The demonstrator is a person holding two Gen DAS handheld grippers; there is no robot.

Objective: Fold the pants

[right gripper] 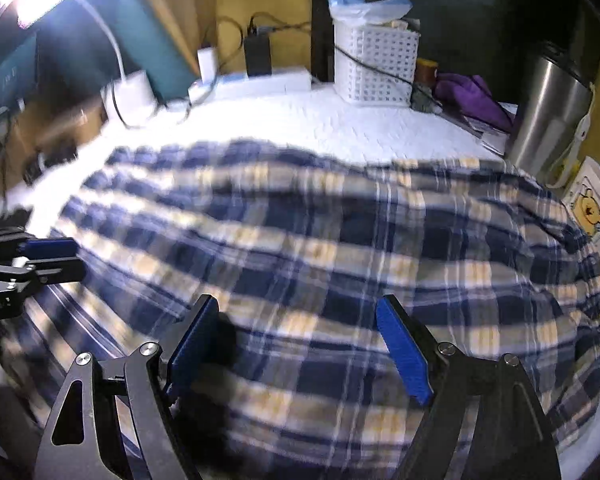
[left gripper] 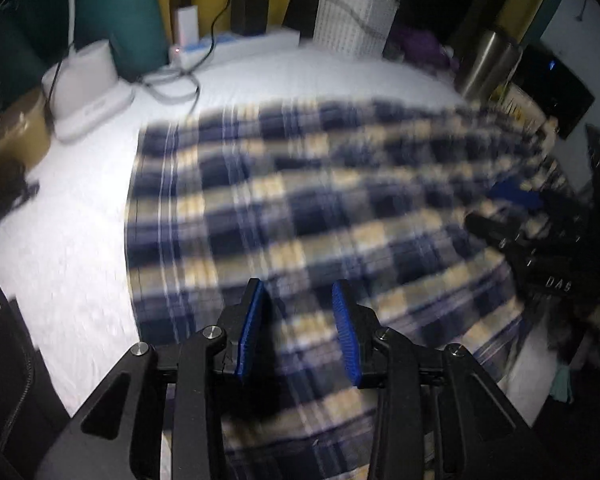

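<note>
The pants (left gripper: 320, 200) are navy, cream and blue plaid, spread in a wide heap over a white table top (left gripper: 80, 240); both views are motion-blurred. My left gripper (left gripper: 298, 292) hovers over their near part, its blue pads (left gripper: 252, 328) a modest gap apart with nothing pinched between them. In the right wrist view the pants (right gripper: 320, 240) fill the middle. My right gripper (right gripper: 298, 304) stands wide open above them, with no fabric between its pads. The left gripper (right gripper: 48, 256) shows at the left edge there, and the right gripper (left gripper: 500, 232) at the right edge of the left wrist view.
Along the back stand a white perforated basket (right gripper: 376, 68), a power strip (right gripper: 260, 80) with chargers and cables, a purple cloth (right gripper: 472, 96) and a steel tumbler (right gripper: 548, 112). A white device (left gripper: 88, 92) sits at the back left. Bare white table top (right gripper: 300, 120) lies behind the pants.
</note>
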